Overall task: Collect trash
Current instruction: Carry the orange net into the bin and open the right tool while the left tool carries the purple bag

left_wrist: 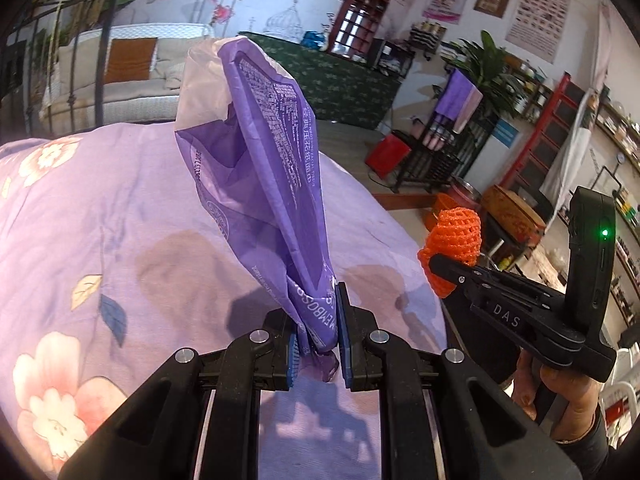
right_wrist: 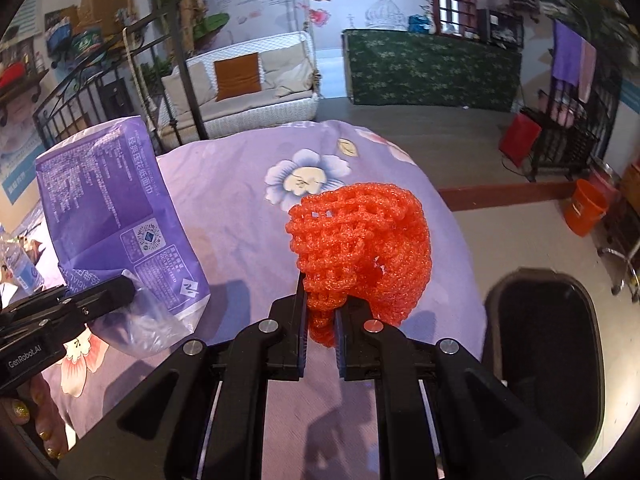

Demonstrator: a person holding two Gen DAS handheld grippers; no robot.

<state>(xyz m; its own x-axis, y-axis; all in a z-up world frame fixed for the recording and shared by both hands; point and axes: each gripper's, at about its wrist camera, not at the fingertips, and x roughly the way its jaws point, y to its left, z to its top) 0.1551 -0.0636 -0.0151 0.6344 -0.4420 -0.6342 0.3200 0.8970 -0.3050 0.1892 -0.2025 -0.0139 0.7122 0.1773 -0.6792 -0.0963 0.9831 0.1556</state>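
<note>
Pinched between the blue pads of the left claw [left_wrist: 316, 344], a crumpled purple plastic tissue wrapper [left_wrist: 264, 160] stood upright above the purple floral bedsheet [left_wrist: 100, 208], its twisted lower end squeezed in the grip. Its printed back panel of white text faced the left wrist camera, and a pale translucent lining showed behind the top edge. From the right wrist view the same wrapper [right_wrist: 112, 216] showed a flat face with a square code block and a clear plastic tail hanging below, details hidden from the left camera.

Clamped in the right claw [right_wrist: 322, 332] was an orange foam fruit net [right_wrist: 360, 256], a bunched, open-mesh sleeve bulging above the fingers, with one end poking down between them. The left wrist view showed this net [left_wrist: 456, 244] only small, at the tip of the right claw [left_wrist: 440, 268], held up beside the bed edge by a hand [left_wrist: 560, 392].

Only the right wrist camera showed a black open bin [right_wrist: 544, 344] on the floor just beside the bed, and an orange plastic bucket [right_wrist: 586, 208] farther off.
</note>
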